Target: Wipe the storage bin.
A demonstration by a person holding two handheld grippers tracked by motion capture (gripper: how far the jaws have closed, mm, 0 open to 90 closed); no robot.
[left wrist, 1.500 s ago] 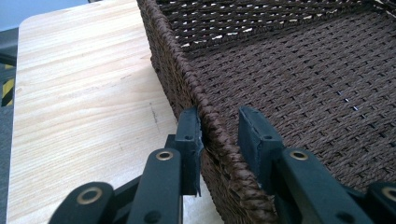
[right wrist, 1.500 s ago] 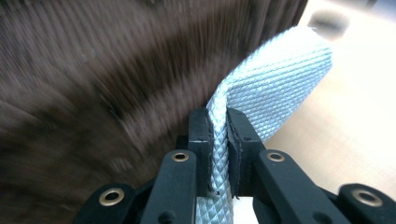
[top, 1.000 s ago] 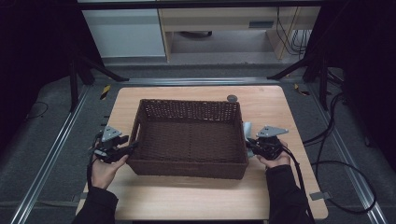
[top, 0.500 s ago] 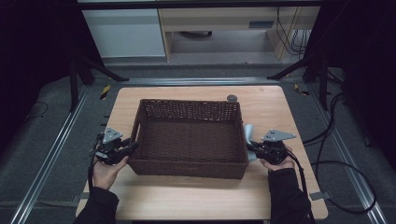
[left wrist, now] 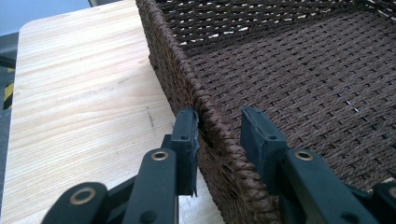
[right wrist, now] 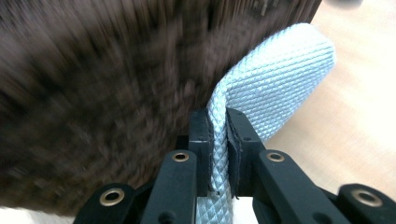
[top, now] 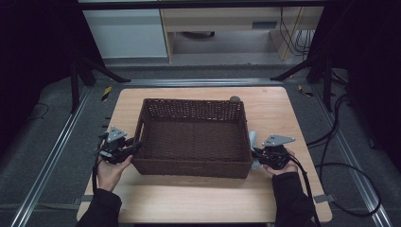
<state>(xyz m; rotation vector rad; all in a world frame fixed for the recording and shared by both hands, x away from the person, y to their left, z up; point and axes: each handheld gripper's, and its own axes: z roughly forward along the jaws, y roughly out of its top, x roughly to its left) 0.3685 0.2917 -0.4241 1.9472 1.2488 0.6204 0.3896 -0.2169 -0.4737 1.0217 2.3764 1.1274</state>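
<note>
**Basket grip: right side on, left side not closed yet**

Progress, as I read it: looks like a two-handed pick-up or shift of the wicker basket (top: 193, 137), about half set up.

- Right gripper (right wrist: 218, 140): jaws pinched tight on the pale woven strap (right wrist: 275, 88), which sticks up between them and bends off to their right. Nothing else in the jaws. Basket wall sits immediately left of the jaws, heavily blurred, so I can't tell whether the strap is attached to it.
- Left gripper (left wrist: 218, 135): jaws partly open and straddling the basket's rim. Outer jaw touches or nearly touches the outside of the wall, inner jaw stands clear over the inside. No clamp yet.
- Basket rests flat on the table (top: 293, 109), between the two grippers, empty.

Left to do, my guess: close the left jaws on the rim, then lift or drag. Risk is an uneven pull if the strap side goes first.

View differences:
- High view gives the layout: left gripper (top: 117, 149) at the basket's left wall, right gripper (top: 269, 153) at its right wall, both near the front corners. Jaw gaps too small to read there. It also shows a small dark round thing (top: 234, 99) beyond the basket's far rim.
- Left gripper view is sharp and shows the rim between the jaws and the bare basket floor.
- Right gripper view confirms the clamp on the strap.
</note>
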